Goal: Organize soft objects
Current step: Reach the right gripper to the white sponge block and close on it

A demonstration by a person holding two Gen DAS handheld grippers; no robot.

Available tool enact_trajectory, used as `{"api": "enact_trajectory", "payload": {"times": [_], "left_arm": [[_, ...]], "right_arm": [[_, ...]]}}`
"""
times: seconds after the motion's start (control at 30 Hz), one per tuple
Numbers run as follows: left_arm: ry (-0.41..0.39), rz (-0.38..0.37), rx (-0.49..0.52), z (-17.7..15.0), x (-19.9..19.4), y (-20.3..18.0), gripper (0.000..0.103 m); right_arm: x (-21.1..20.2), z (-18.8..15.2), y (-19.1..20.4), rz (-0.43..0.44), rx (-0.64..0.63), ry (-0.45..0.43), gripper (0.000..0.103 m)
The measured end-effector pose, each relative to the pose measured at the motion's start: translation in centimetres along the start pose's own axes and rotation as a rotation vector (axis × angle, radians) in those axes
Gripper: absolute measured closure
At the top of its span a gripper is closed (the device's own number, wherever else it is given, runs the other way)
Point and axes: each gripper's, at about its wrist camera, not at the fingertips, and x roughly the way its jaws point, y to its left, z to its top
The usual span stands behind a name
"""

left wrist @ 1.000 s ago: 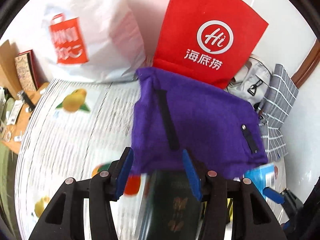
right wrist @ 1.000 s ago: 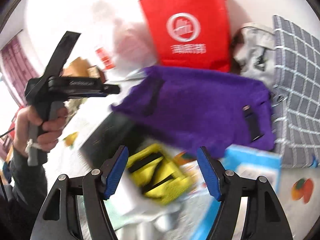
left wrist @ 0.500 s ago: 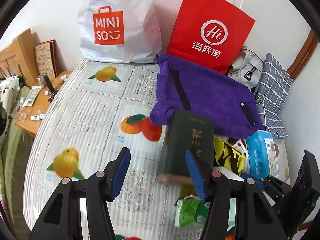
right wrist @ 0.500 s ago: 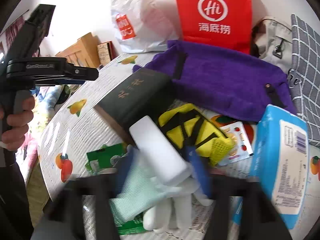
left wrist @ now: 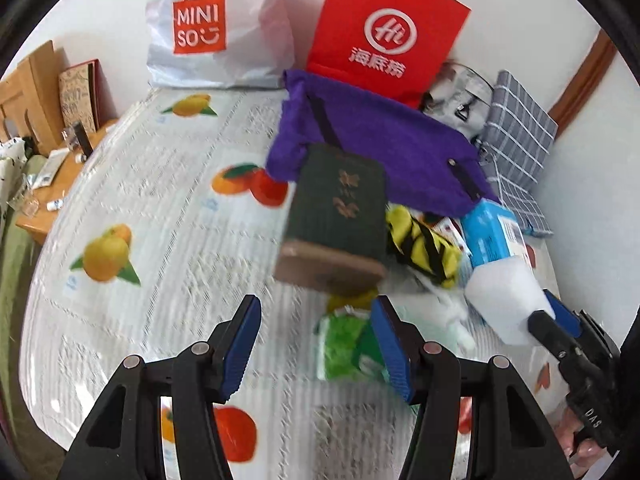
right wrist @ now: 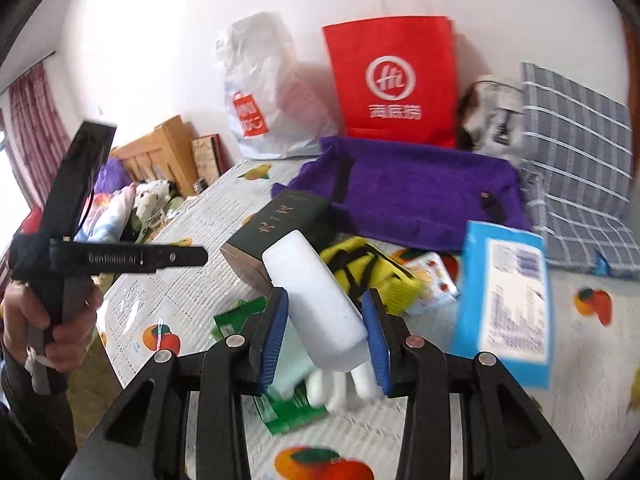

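My right gripper (right wrist: 326, 334) is shut on a white sponge block (right wrist: 316, 300) and holds it above the pile; the block also shows in the left wrist view (left wrist: 504, 296). Under it lie a white glove (right wrist: 340, 388) and a pale green cloth (right wrist: 290, 364). A yellow-and-black mesh item (right wrist: 368, 272) and a purple fabric bag (right wrist: 416, 192) lie beyond. My left gripper (left wrist: 316, 344) is open and empty above the fruit-print cover, near a green packet (left wrist: 344, 344).
A dark green box (left wrist: 340, 212) lies by the purple bag. A blue tissue pack (right wrist: 504, 300) lies at right. A red paper bag (left wrist: 384, 32), a white Miniso bag (left wrist: 212, 28) and a grey checked cushion (right wrist: 576, 152) stand against the wall. A wooden side table (left wrist: 52, 176) is at left.
My right gripper has closed on the white sponge block and lifted it. My left gripper has drawn back from the purple bag and stays open.
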Motion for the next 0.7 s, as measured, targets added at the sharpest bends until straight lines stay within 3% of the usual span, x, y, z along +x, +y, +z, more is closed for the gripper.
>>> {"api": "enact_trajectory", "payload": {"times": [0.37,0.5,0.7], "left_arm": [[0.033,-0.032,0.107,-3.6,0.5,-4.9,0.048],[0.04,-0.021,0.158,-4.0,1.2,-6.8,0.048],[0.064,-0.019,0.185,-3.8,3.3,-8.5,0.048]], "right_arm": [[-4.9,-5.6,-2.6,-0.061,0.086,-0.016,0.064],[-6.0,-8.1,-4.2,-0.149,0.106,-0.015,0.064],[-5.4,-10.5,-7.1,-0.18,0.149,0.03,0.062]]}}
